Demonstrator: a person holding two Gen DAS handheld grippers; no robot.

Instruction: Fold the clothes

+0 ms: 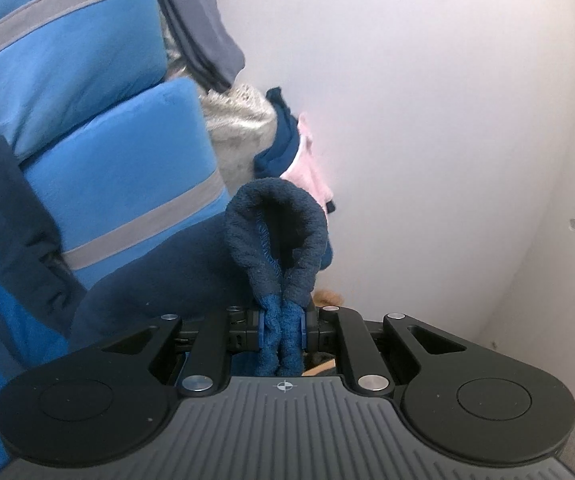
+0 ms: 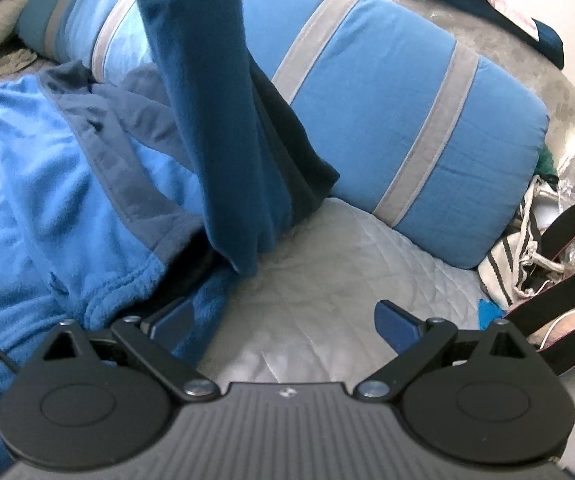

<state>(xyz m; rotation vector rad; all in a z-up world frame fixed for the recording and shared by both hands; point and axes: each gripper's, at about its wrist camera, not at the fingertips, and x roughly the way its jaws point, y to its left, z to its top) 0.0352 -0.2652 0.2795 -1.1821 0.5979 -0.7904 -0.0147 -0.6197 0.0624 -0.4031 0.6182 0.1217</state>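
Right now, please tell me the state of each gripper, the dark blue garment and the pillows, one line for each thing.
Left gripper: shut on a bunched fold of the dark blue fleece garment.
Right gripper: open, holding nothing, above the grey quilted bed cover.
Dark blue fleece garment: one part hangs down, its end near the cover.
Blue pillows with grey stripes: lying on the bed.

Grey quilted bed, striped blue pillow, blue fleece garment
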